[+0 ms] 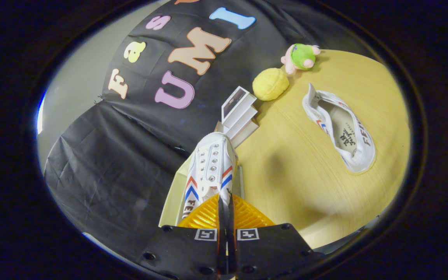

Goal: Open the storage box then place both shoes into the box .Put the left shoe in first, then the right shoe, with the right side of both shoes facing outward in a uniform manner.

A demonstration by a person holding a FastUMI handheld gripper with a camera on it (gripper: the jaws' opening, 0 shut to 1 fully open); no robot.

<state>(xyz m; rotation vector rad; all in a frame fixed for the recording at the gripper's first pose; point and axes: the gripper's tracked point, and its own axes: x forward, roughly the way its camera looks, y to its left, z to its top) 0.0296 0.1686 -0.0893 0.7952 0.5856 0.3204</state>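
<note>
Lower centre of the frame: gripper [226, 202] with fingers pressed nearly together, clamped on the rear edge of a white canvas lace-up shoe with red and blue chevron stripes [210, 167]. Shoe held toe-forward, pointing away from the fingers toward the middle of the frame, eyelets and stripes facing up. Beneath the held shoe, pale flat panels [171, 202], possibly part of the storage box; cannot tell for sure. Right of centre: second matching white canvas shoe [344, 132], lying apart on the round light-wood worktop [298, 179], opening and insole visible. Just beyond the held shoe's toe, small stack of white stepped boxes [239, 112]. Upper centre-right: yellow lumpy ball-shaped toy [270, 84], close beside a pink and green plush toy [301, 57] near the worktop's far edge.
</note>
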